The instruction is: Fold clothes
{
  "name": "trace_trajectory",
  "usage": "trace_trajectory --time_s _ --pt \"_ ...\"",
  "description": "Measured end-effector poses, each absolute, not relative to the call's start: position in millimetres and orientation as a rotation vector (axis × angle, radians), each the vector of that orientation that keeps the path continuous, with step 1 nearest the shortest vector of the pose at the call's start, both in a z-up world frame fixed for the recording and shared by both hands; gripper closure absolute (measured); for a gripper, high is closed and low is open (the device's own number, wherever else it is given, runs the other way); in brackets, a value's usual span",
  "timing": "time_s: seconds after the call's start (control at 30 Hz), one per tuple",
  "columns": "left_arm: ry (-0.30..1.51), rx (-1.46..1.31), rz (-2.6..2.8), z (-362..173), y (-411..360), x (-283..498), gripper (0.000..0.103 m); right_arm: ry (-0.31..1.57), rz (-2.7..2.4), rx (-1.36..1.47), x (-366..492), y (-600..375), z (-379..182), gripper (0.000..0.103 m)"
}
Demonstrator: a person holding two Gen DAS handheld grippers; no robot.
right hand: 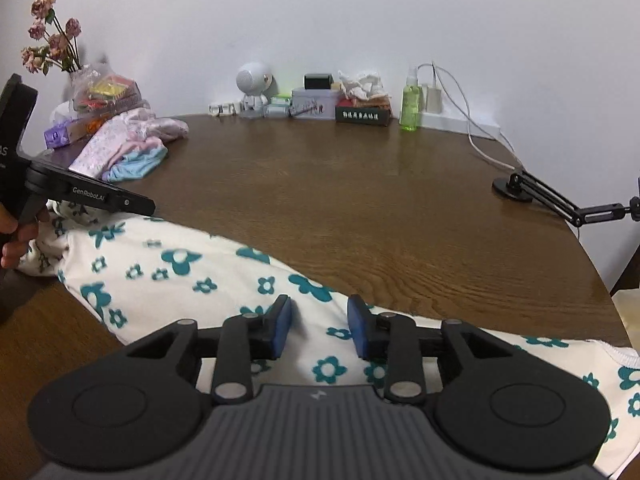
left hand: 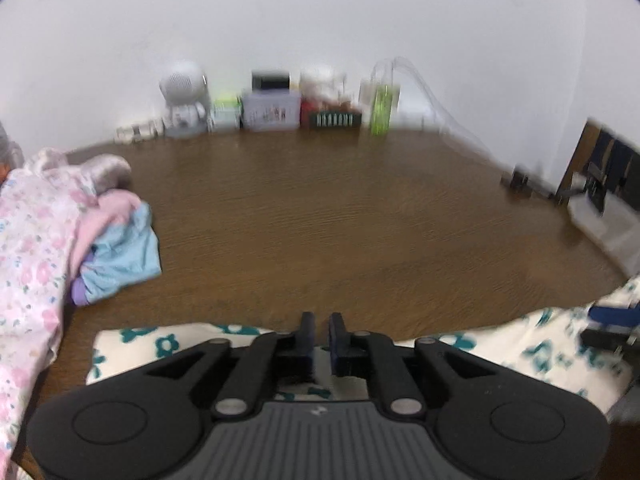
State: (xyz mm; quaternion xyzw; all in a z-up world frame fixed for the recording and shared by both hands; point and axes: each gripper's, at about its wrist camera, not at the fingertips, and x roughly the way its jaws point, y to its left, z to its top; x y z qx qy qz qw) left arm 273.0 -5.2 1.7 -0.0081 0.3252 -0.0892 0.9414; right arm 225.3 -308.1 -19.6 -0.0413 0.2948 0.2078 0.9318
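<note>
Left gripper [left hand: 319,334] has its fingers nearly pressed together over the near-left end of the cream garment with teal flowers [right hand: 224,276]; whether cloth is pinched between them I cannot tell. Right gripper [right hand: 319,326] is spread wide, hovering above the same garment toward the near-right edge of the table [right hand: 360,184]. Garment lies stretched along the near edge, probably so each end is reachable for a fold. Pile of pink and blue clothes [left hand: 60,224] sits at the left edge, likely kept clear of the working area.

"GenRobot.AI" on left hand-held gripper [right hand: 132,204] side; rest illegible
</note>
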Motion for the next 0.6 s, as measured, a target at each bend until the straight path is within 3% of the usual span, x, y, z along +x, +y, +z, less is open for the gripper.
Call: trace_trajectory --time_s 0.13,0.5,0.57,0.6 --pt "0.621 -0.043 -0.26 19.4 -4.4 249.4 0.092 0.55 0.403 -0.071 214.3 -325.0 -4.8 0.066" --pt "0.715 -0.069 -0.213 -7.7 4.7 243.9 0.099 0.634 0.303 -0.04 211.5 -360.2 -24.2 0.067" --pt "0.703 -0.103 -0.211 -6.5 9.0 238.8 0.087 0.617 0.308 -0.053 206.1 -357.8 -18.1 0.062" --pt "0.683 -0.126 -0.217 -2.1 11.5 232.0 0.063 0.597 0.317 -0.046 201.0 -358.7 -14.3 0.053"
